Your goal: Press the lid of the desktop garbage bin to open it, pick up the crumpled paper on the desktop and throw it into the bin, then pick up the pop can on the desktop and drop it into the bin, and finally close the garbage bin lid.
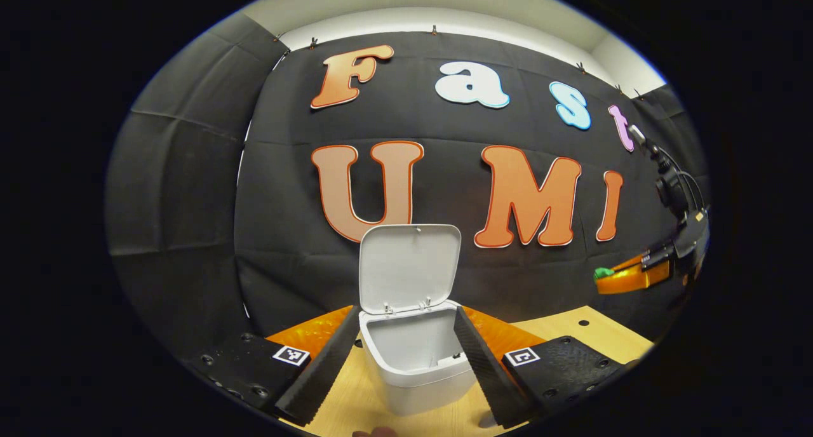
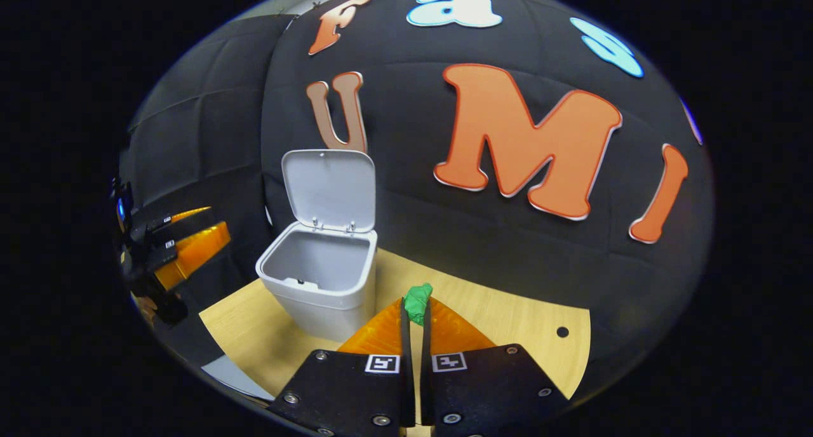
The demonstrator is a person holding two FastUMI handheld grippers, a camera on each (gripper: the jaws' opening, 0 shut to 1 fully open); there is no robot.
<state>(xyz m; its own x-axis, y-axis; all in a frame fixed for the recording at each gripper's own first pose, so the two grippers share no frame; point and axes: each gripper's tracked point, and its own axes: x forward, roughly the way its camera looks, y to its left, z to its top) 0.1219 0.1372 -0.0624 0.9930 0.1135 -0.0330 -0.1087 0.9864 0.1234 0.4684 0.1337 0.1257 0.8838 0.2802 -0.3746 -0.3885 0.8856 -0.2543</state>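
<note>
While lid (image 1: 409, 267) stands upright, white bin (image 1: 416, 361) sits on wooden desk (image 1: 559, 326) between spread fingers of left gripper (image 1: 406, 361). Right gripper (image 2: 414, 316), bin at its 10 o'clock, pinches green crumpled paper (image 2: 418, 302). No legible writing on bin.

The left gripper view looks level and straight at the open bin (image 1: 416, 354) from close by, its front filling the gap between that claw's spread fingers (image 1: 321, 373). The right gripper view sits higher and farther right, looking down-left onto the tabletop (image 2: 508, 316). Both share the bin, lid (image 2: 330, 189) up, and the black back wall (each also catches the other claw at its edge).
</note>
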